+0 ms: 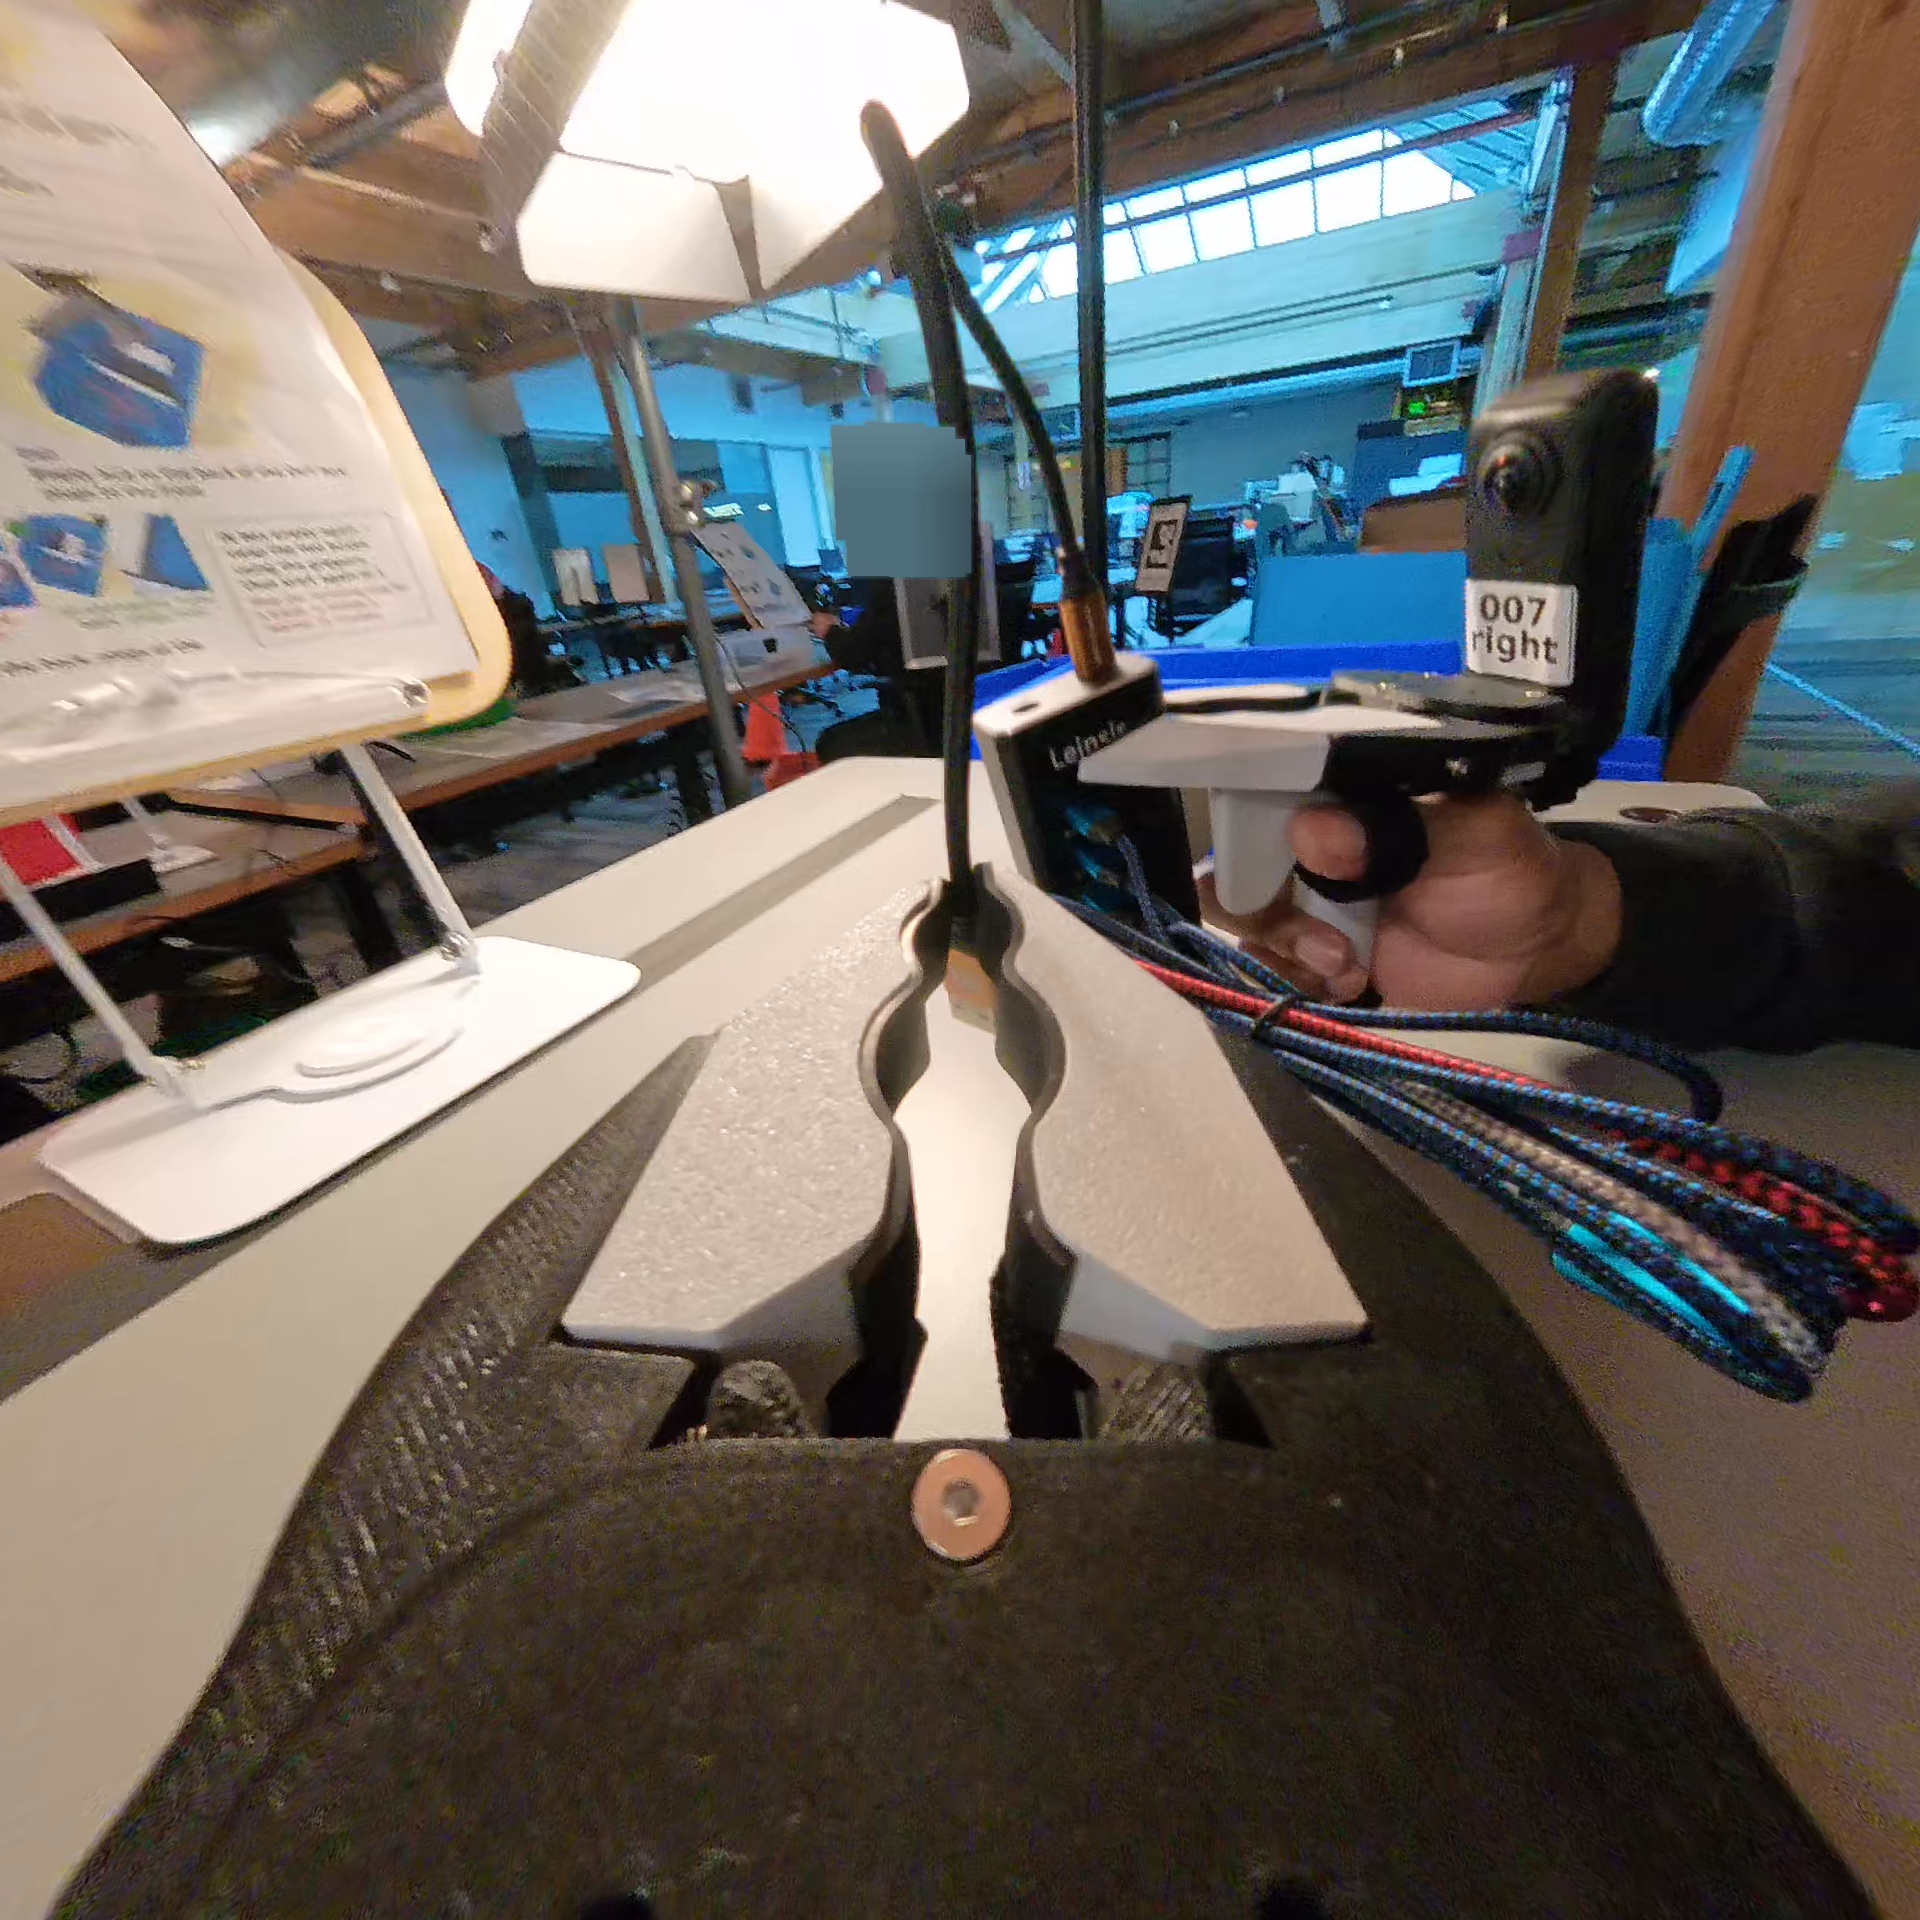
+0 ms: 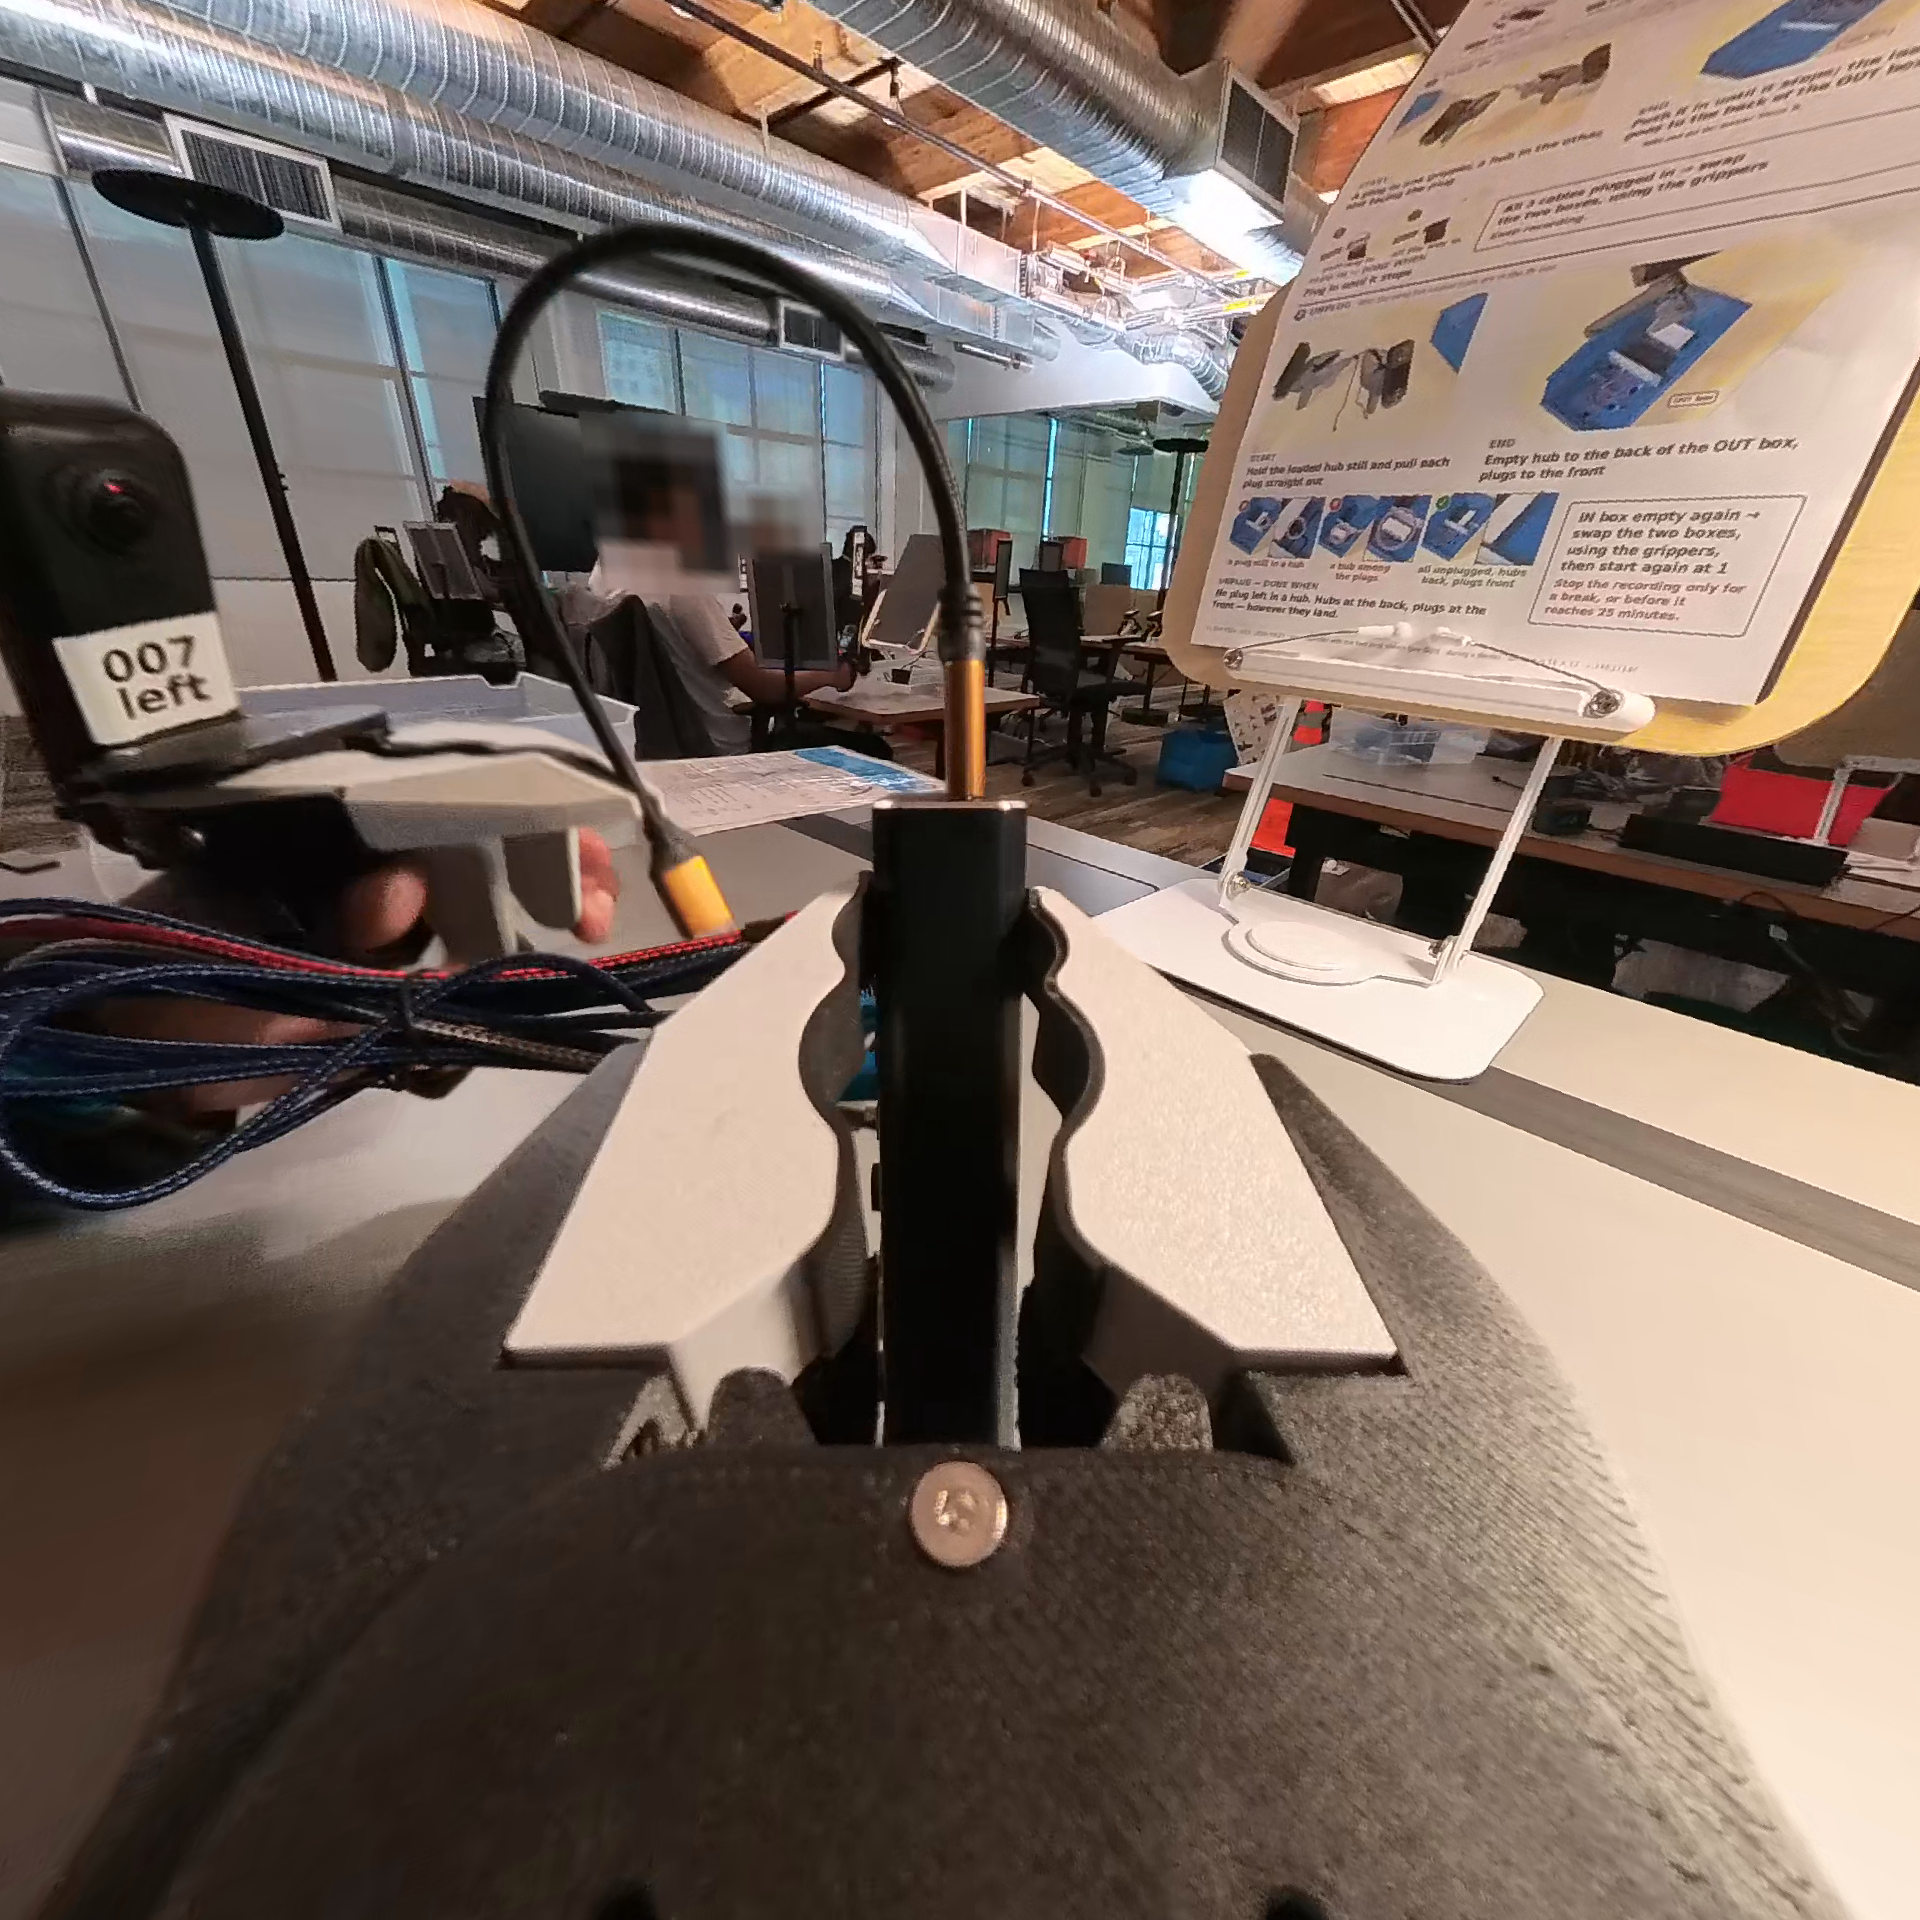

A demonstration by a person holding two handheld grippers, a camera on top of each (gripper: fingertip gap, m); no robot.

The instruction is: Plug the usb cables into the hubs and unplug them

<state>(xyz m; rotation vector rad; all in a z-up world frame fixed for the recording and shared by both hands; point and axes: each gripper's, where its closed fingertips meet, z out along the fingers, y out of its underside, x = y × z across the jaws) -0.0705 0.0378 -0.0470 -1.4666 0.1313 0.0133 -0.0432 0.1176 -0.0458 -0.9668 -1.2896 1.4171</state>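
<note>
In the left wrist view my left gripper (image 1: 961,920) is shut on an orange USB plug (image 1: 971,992) at its fingertips, and the plug's black cable (image 1: 940,416) arcs upward. To the right, my right gripper (image 1: 1205,753) holds a black hub (image 1: 1070,774) upright. In the right wrist view my right gripper (image 2: 945,914) is shut on the hub (image 2: 945,1091). A gold connector (image 2: 966,727) sits in the hub's top, and its black cable (image 2: 644,260) loops over to the orange plug (image 2: 696,894) at my left gripper (image 2: 582,842). Braided blue and red cables (image 2: 312,1013) hang from the hub's side.
A white document stand (image 1: 343,1060) with an instruction sheet stands on the grey table (image 1: 208,1403) to the left; it also shows in the right wrist view (image 2: 1351,966). A blue bin (image 1: 1299,665) sits behind the right gripper. A lamp head (image 1: 707,135) hangs overhead. There is about 9 cm between the tips of the two grippers.
</note>
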